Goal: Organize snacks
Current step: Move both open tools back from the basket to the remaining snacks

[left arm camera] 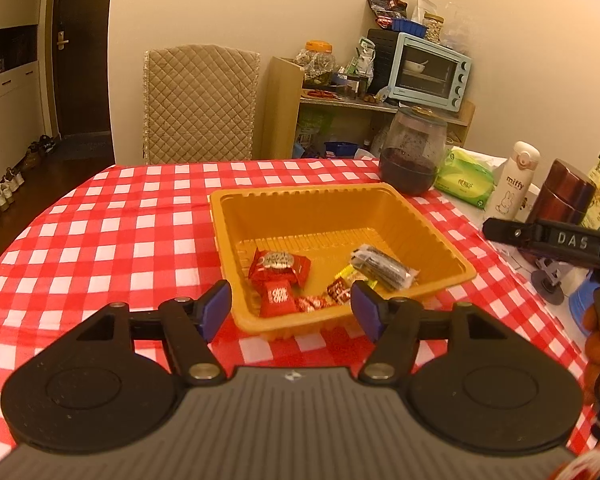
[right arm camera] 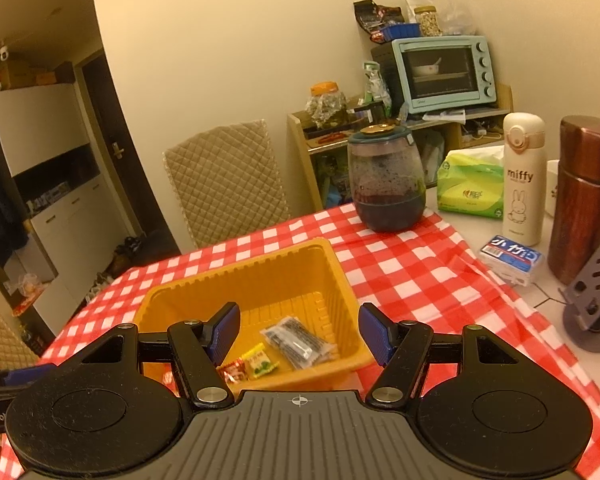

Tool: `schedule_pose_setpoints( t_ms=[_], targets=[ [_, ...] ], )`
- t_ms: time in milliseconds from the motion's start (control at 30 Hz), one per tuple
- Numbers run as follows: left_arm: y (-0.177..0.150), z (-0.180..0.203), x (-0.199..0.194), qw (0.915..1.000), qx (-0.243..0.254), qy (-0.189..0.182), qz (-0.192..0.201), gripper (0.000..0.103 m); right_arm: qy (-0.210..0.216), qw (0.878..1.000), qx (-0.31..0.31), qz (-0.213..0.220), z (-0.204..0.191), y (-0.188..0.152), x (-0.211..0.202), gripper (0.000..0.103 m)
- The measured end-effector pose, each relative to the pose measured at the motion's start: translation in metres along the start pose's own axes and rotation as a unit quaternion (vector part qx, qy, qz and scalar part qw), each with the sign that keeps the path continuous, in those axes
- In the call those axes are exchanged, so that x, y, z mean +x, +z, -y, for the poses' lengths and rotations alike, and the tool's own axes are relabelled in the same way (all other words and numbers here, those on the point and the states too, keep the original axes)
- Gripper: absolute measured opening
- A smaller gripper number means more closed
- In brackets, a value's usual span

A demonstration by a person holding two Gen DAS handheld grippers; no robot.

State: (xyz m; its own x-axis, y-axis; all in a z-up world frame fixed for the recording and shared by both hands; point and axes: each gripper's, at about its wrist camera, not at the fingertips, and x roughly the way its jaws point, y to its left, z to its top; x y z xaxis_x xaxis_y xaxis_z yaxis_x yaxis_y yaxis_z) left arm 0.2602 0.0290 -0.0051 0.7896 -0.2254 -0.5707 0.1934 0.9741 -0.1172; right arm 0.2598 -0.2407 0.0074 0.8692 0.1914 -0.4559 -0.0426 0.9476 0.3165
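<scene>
Red-checked tablecloth (left arm camera: 100, 240), cluttered shelf (left arm camera: 284, 100) behind

Both wrist views overlook the yellow tray (left arm camera: 432, 236) closely.

Snack packets (left arm camera: 284, 276) lie in the tray (left arm camera: 440, 240) on the table (left arm camera: 100, 240), jar (left arm camera: 412, 152) behind.

"miffy" printed on tall white plastic flask (right arm camera: 523, 178). "DAS" in raised letters on black bar of the right gripper (left arm camera: 574, 241). Blue-white packet (right arm camera: 512, 258) lettering illegible.
</scene>
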Motion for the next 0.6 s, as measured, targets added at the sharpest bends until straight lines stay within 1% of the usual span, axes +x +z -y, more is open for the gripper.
schedule_pose_setpoints(
  t_ms=[233, 333, 500, 600],
  targets=[
    [-0.023, 0.001, -0.021, 0.9998, 0.014, -0.009, -0.009, 0.065, -0.019, 1.0, 0.001, 0.0, 0.016, -0.011, -0.026, 0.066],
    [-0.032, 0.003, -0.026, 0.9993, 0.031, -0.014, -0.014, 0.065, -0.022, 1.0, -0.003, -0.004, 0.019, -0.019, -0.038, 0.066],
    [-0.046, 0.005, -0.031, 0.9973, 0.058, -0.035, -0.027, 0.065, -0.025, 0.999, -0.008, -0.019, 0.021, -0.041, -0.057, 0.066],
    [-0.054, 0.01, -0.032, 0.9941, 0.09, -0.045, -0.039, 0.065, -0.025, 0.999, -0.008, -0.033, 0.023, -0.055, -0.065, 0.066]
  ],
)
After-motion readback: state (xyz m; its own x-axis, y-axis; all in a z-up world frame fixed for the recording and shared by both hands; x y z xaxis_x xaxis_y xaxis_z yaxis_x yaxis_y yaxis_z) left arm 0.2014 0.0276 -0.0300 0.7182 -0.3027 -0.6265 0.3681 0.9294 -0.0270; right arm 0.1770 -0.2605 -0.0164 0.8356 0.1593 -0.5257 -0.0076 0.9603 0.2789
